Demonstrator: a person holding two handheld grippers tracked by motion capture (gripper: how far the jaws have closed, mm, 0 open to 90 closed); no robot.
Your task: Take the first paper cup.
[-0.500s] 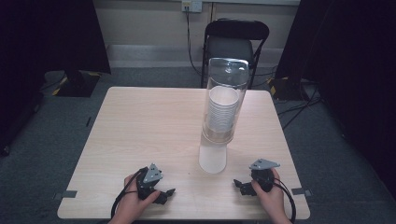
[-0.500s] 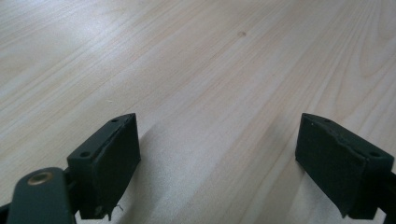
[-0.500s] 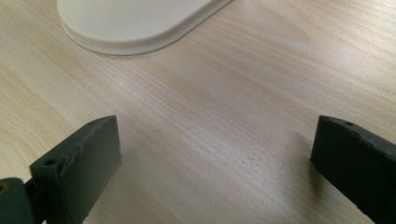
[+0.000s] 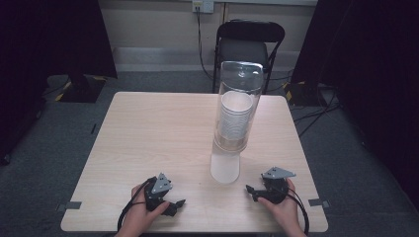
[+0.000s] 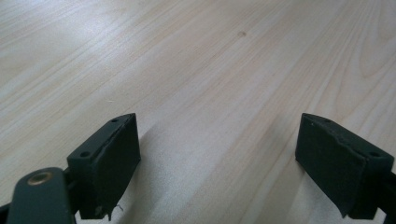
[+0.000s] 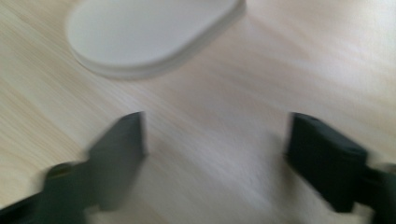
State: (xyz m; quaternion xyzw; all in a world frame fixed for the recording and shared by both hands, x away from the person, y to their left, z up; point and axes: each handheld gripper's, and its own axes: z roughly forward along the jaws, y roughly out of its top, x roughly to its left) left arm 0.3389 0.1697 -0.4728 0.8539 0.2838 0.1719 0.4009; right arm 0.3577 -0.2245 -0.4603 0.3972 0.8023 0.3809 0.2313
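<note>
A tall clear tube [image 4: 240,94] stands on a white base [image 4: 225,169] at the table's near middle, with a stack of white paper cups [image 4: 234,121] inside it. My left gripper [image 4: 177,206] lies at the near left edge in a hand, pointing right. Its jaws [image 5: 219,163] stand wide apart over bare wood. My right gripper [image 4: 250,193] rests at the near right, pointing left toward the base. In the blurred right gripper view its jaws [image 6: 215,158] are apart with nothing between them, and the white base [image 6: 149,32] lies just ahead.
The light wooden table [image 4: 148,133] has bare room on its left half and behind the tube. A black folding chair [image 4: 249,47] stands beyond the far edge. Grey carpet surrounds the table, with cables on the floor at the right.
</note>
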